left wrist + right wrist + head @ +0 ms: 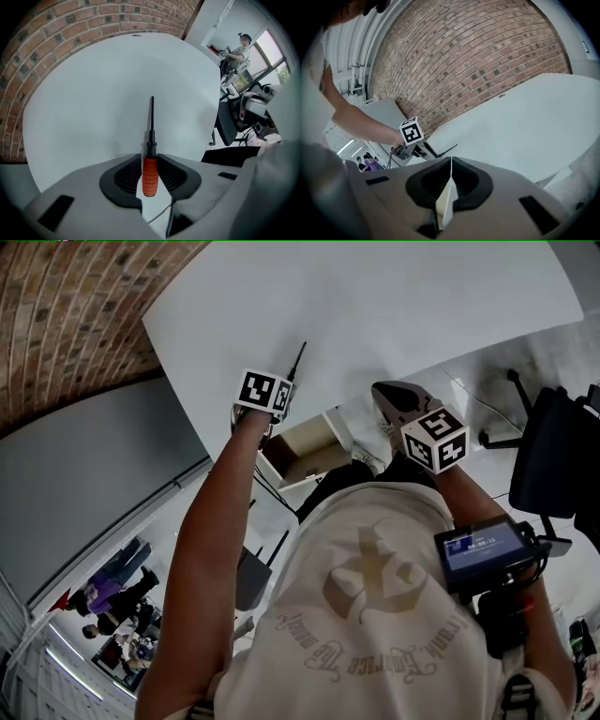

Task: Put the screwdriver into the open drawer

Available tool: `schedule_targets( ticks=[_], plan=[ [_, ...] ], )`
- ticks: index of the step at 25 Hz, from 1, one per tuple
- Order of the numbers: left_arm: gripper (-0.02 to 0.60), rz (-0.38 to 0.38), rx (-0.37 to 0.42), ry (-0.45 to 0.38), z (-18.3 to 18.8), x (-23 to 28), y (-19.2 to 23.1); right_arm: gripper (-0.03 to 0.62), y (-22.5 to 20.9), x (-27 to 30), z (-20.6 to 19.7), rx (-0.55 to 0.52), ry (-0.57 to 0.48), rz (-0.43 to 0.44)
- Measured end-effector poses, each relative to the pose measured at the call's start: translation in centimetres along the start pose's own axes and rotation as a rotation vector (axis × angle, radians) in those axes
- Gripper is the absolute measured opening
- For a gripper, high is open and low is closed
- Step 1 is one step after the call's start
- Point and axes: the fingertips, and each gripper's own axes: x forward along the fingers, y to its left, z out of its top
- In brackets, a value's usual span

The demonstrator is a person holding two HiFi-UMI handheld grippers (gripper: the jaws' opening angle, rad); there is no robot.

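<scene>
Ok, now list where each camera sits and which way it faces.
Head view: on the person's head, facing steeply down at the table and open drawer; shirt, arms, left hand-held gripper, right hand-held gripper show.
Left gripper view: on the left one, looking down at the table; jaws on the screwdriver.
Right gripper view: on the right one, facing across the table to the brick wall; shut jaws, left arm show.
Shared: head and right gripper views both show the left hand-held gripper.

White table, wide smooth top, far left edge close to brick wall, thin screwdriver with orange handle above near part, touching top or not, unclear
</scene>
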Motion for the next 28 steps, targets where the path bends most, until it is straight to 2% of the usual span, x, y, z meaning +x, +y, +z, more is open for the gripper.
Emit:
schedule_targets(
  ticks=[5,14,24,28],
  plan=[
    [0.100,0.006,0.009,0.012,0.3,0.0,-0.1,0.023,-0.4,0.0,0.0,0.017,0.001,-0.009],
    [0.098,-0.022,0.000,-0.027,0.3,-0.2,-0.3,0.023,-0.5,0.3,0.0,0.023,0.010,-0.007],
    [0.098,-0.037,-0.023,-0.141,1.1,-1.4,-1.2,0.023,0.0,0.5,-0.1,0.012,0.020,0.013],
    [0.098,-0.038,-0.064,-0.217,1.6,-2.5,-1.6,0.023,0.7,0.6,-0.1,-0.003,0.025,0.034]
  ],
)
